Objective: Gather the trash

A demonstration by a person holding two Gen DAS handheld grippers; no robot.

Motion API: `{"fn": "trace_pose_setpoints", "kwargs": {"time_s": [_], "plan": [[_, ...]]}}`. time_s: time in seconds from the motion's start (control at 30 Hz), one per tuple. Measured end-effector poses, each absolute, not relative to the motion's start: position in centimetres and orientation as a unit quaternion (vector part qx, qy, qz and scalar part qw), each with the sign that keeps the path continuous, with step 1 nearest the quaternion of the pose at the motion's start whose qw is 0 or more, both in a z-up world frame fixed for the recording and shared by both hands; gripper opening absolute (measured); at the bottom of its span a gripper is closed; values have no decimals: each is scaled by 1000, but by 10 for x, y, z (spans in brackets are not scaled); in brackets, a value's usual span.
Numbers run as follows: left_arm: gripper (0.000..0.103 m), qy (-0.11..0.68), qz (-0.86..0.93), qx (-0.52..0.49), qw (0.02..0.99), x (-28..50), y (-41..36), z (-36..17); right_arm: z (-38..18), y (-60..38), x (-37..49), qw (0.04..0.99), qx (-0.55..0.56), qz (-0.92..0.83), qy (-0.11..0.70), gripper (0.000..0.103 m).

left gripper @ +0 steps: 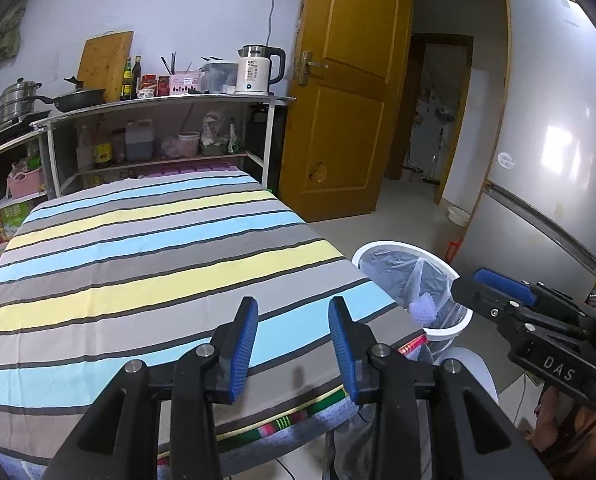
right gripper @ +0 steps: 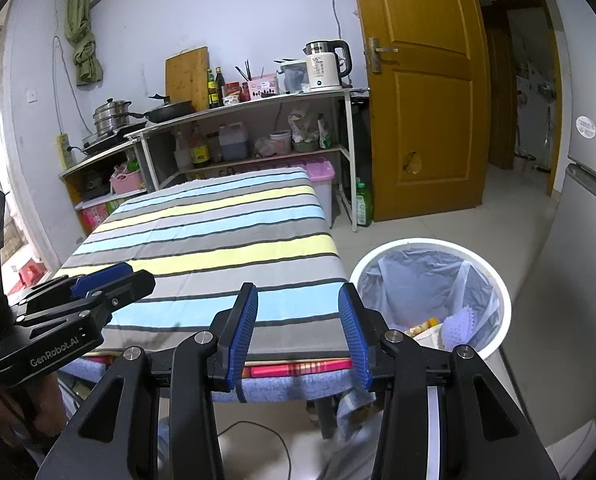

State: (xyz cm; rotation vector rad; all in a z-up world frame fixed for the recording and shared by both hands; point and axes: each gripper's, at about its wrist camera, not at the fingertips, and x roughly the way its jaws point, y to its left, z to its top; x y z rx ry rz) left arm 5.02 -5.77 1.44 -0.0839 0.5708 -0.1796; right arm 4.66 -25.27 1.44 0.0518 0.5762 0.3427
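Note:
A white trash bin (left gripper: pixel 377 246) (right gripper: pixel 417 242) lined with a clear bag stands on the floor at the right corner of the table. Inside it lie a bumpy lilac piece (left gripper: pixel 423 306) (right gripper: pixel 461 322) and some yellowish scraps (right gripper: pixel 421 326). The striped cloth on the table (left gripper: pixel 158 248) (right gripper: pixel 218 240) carries no loose item in either view. My left gripper (left gripper: pixel 293 304) (right gripper: pixel 138 272) hovers over the table's near edge, open, with nothing between its blue pads. Over the near right corner beside the bin, my right gripper (right gripper: pixel 298 292) (left gripper: pixel 471 280) is open and holds nothing.
A metal shelf unit (left gripper: pixel 170 100) behind the table holds a kettle (left gripper: pixel 258 68), pans, bottles and jars. A brown door (left gripper: pixel 345 92) stands open to a hallway. A silver fridge (left gripper: pixel 557 140) closes the right side. A black cable (right gripper: pixel 258 428) runs on the floor under the table.

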Motion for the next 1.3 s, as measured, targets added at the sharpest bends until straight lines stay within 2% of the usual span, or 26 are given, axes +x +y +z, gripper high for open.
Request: {"fn": "trace_pose_setpoints", "kwargs": {"time_s": [1.3], "plan": [[37,275,-77,-33,958,49,-61,10,14,-249,49,942,23,169,289,43]]}}
